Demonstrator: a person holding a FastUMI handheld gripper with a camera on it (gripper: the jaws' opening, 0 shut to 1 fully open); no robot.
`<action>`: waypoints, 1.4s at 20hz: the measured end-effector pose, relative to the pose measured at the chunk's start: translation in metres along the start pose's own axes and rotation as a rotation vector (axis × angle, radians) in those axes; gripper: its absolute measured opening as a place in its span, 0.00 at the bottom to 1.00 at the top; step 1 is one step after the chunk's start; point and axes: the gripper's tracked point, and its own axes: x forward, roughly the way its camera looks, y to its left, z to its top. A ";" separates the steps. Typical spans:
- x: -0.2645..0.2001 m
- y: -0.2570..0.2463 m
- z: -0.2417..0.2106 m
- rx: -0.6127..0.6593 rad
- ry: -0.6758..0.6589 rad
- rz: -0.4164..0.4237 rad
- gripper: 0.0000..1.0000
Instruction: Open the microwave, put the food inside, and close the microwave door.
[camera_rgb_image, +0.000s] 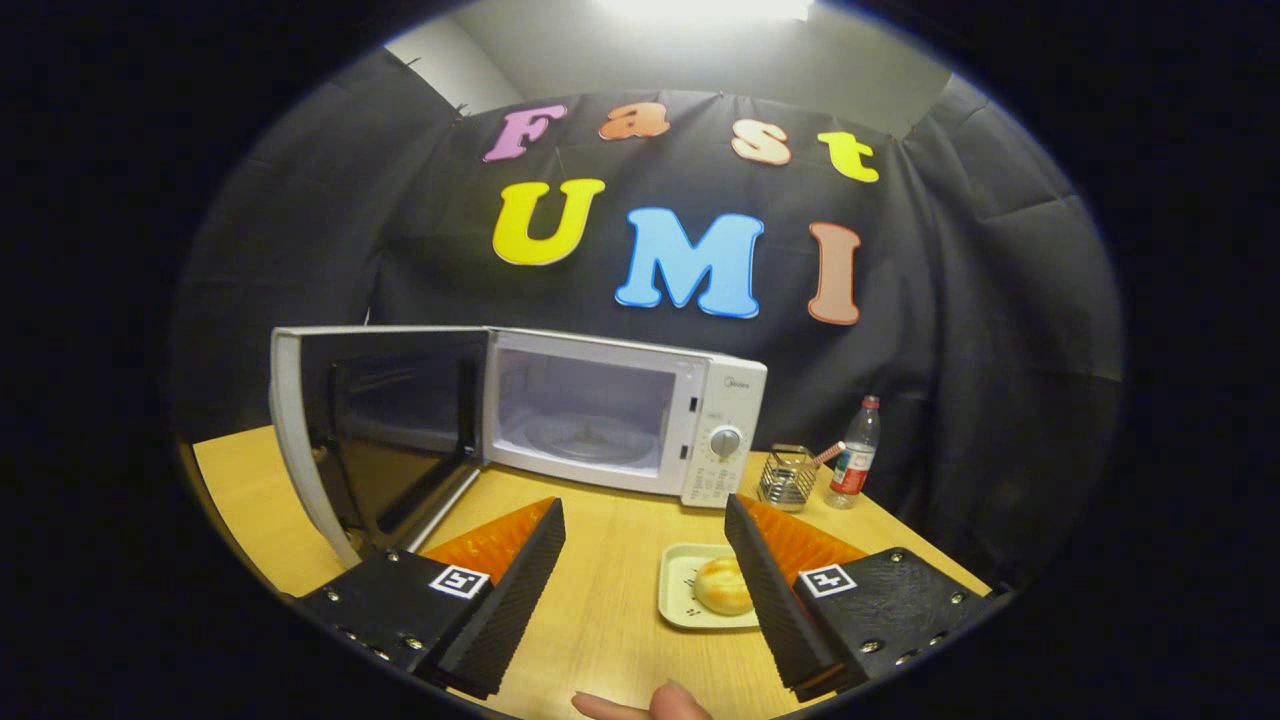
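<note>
- With the white countertop microwave (620, 415) standing open on the pale wooden table (600, 600), its door (375, 430) swung wide to the left side, I judge the opening step done and the food pickup the step in hand.
- My gripper (645, 540) is released: fingers spread wide, nothing between the pads, hovering above the table short of the oven.
- The food, a round golden bread roll (722, 585), sits on a small pale square plate (690, 590) on the table, just inside my right finger and partly hidden behind it; well short of the cavity.
- The cavity looks empty; the glass turntable (585, 440) is visible inside.
- To do this step well, I should shift right so the plate or the roll is centred between the fingers, come down low, and close gently; the roll looks soft and would squash under a hard clench.
- Whether the plate rim offers a better hold than the roll, I cannot tell from here.
- Obstacles to mind: a wire mesh holder (787, 478) and a clear plastic bottle with a red cap (856, 455) stand right of the oven, well beyond the plate.
- A fingertip (680, 703) of my own hand shows at the near edge, below the fingers.
</note>
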 end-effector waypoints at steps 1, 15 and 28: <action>0.009 -0.013 -0.011 0.022 0.041 -0.005 0.97; 0.092 -0.069 -0.138 0.136 0.507 -0.040 0.98; 0.084 -0.026 -0.089 0.278 0.291 0.059 0.57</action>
